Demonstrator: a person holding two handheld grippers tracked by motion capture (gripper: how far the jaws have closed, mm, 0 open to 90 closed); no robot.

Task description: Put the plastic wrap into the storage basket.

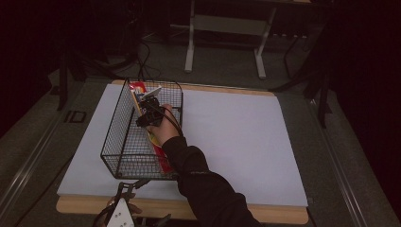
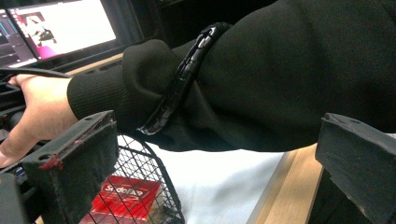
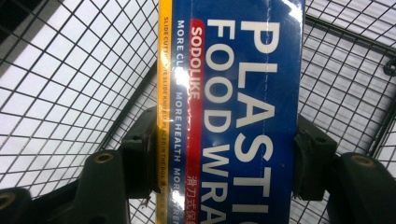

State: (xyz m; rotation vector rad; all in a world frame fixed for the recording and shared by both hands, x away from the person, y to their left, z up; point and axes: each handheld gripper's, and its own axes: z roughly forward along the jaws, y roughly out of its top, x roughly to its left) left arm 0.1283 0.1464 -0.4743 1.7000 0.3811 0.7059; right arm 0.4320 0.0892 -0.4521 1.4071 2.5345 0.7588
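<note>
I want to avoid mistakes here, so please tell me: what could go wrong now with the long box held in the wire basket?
1. The right hand-held gripper clamps the plastic wrap box only across its narrow sides, so the long box may pivot or slip.
2. The box lies close to the wire basket mesh; an end could catch and drag the basket.
3. The left hand-held gripper, open by the table edge, gives no support.

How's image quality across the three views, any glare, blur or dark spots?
High view: dim, dark surroundings, white table cover brightest. Left claw view: black sleeve featureless, near jaws soft, monitor washed out. Right claw view: sharp, streaky glare on the plastic wrap box; the right claw grips it.
</note>
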